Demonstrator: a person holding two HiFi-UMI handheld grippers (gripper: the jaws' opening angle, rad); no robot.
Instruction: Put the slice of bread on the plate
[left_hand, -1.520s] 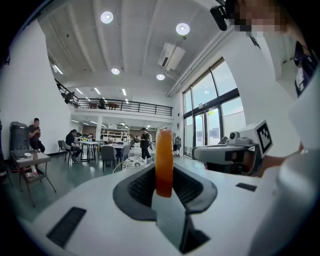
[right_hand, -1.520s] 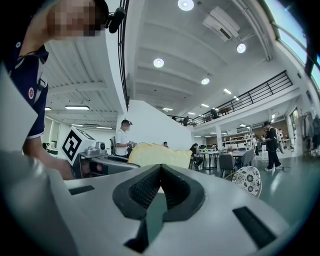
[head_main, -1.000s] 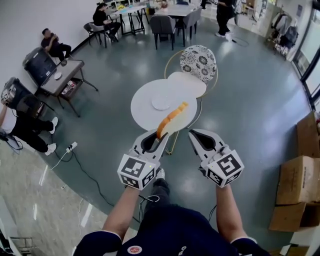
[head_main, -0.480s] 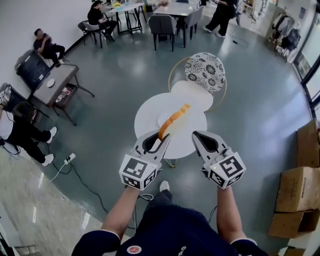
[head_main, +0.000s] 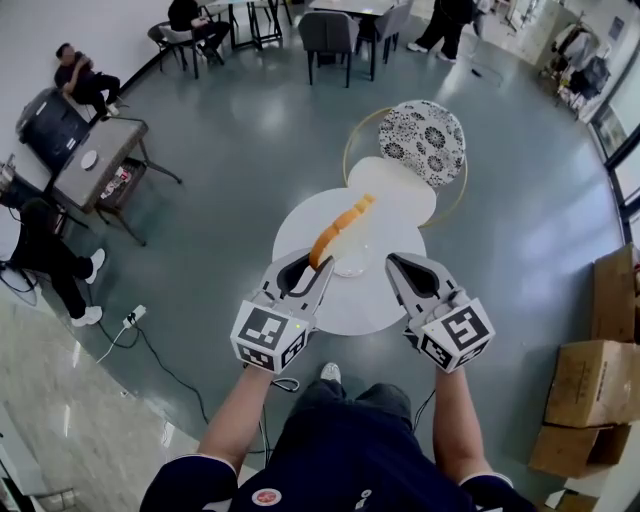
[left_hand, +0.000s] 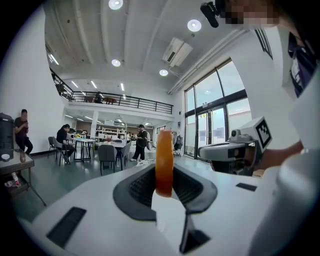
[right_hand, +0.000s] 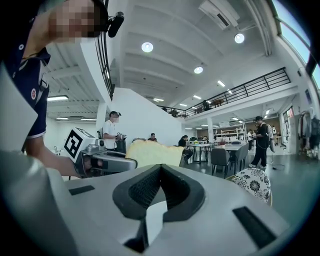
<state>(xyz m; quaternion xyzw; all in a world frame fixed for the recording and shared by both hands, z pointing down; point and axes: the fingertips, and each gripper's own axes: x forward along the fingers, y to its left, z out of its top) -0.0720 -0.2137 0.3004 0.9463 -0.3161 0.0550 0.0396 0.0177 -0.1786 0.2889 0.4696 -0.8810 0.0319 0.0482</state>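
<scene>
My left hand-held gripper (head_main: 316, 270) stays clamped on the slice of bread (head_main: 338, 232), which stands on edge. My right hand-held gripper (head_main: 397, 264), just right of the plate (head_main: 352, 264), is closed on nothing. Over the last second the round white counter (head_main: 330, 312) has come in beneath both, so the bread now seems to hang over the plate, ready for lowering. No writing is readable, only the square markers on the cubes (head_main: 265, 335).
</scene>
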